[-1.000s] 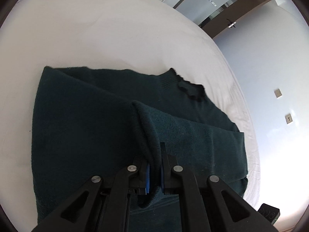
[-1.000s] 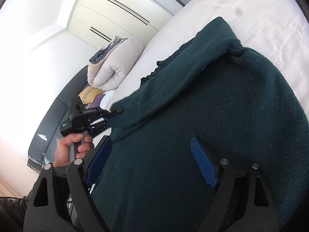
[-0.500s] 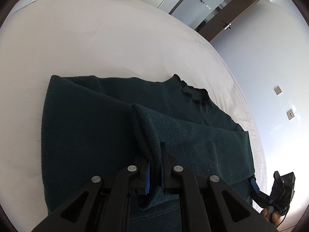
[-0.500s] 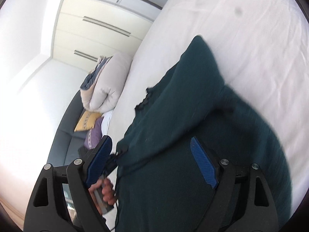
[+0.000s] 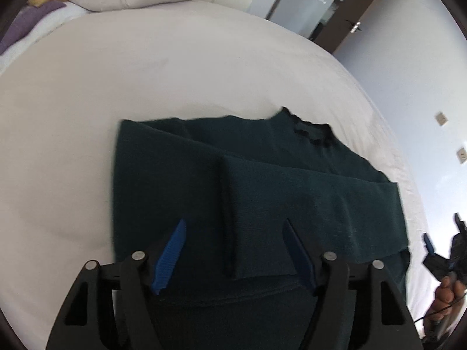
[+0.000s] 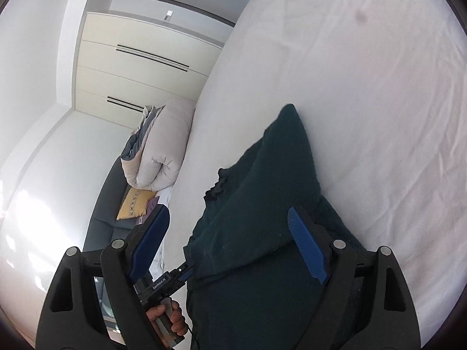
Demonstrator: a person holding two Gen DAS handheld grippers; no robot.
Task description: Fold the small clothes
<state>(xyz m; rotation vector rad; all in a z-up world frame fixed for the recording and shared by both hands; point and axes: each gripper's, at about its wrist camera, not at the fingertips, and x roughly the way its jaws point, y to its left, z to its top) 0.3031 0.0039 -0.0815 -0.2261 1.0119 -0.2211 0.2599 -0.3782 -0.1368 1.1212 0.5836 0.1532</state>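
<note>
While the left hand-held gripper point(image 5: 233, 250) is opening over the folded-in sleeve point(image 5: 256, 221), sweater point(image 5: 175, 175) on bed point(image 5: 146, 73) lower centre: half folded, right hand-held gripper point(image 6: 230, 239) released.

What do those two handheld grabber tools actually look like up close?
Each is a black plastic tool with two long angled fingers, silver pivot bolts and ribbed blue pads on the inner faces. That goes for the left gripper and the right gripper. Seen from the right, the left one carries small white lettering on its body, and a thin dark cable trails below the hand gripping its handle.
</note>
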